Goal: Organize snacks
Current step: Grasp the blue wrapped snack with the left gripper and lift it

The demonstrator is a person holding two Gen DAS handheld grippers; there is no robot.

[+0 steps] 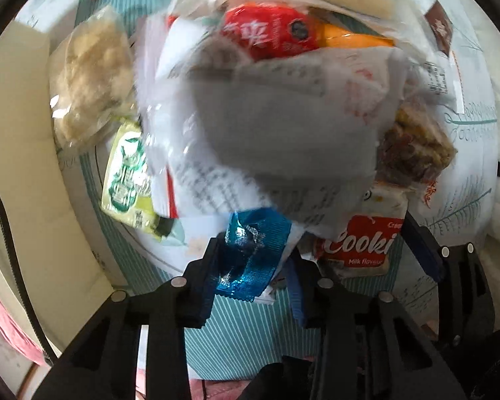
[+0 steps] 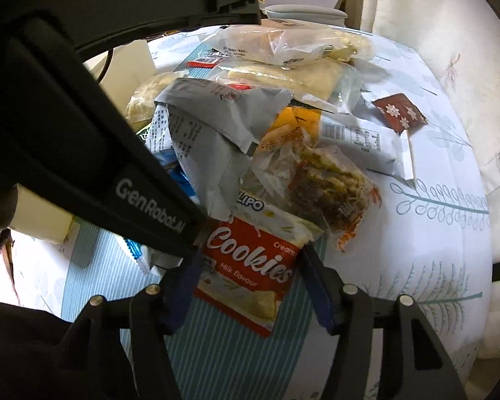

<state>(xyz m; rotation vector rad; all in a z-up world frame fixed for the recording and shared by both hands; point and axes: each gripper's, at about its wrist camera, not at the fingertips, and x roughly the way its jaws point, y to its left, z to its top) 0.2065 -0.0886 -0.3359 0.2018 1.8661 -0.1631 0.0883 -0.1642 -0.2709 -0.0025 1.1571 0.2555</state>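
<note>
Cookies packet (image 2: 246, 266), red and cream, lying at the near edge of the snack heap on the striped teal runner (image 2: 223, 360) of the worktop, long axis slanting from far left to near right. Straddled by the right tool (image 2: 248, 286): blue pads standing on either side of the packet, left pad close against its edge, right pad at its far corner, no squeeze visible, so spread around it rather than pinching. Just to the left, a blue foil wrapper (image 1: 250, 256), crinkled, sitting between the fingers of the left tool (image 1: 253, 266), pressed together on it, apparently pinching its near half. Behind both, a grey-white printed bag (image 2: 196, 140) rearing over the pile, a clear bag of brown crisps (image 2: 323, 186) to the right, a green sachet (image 1: 126, 180) and a clear bag of pale pieces (image 1: 90, 73) to the left, a small brown snowflake sachet (image 2: 400, 113) well apart at far right. Judged: each tool directly over its own item, the cookies nearer the right, needing only a firmer close before lifting.
</note>
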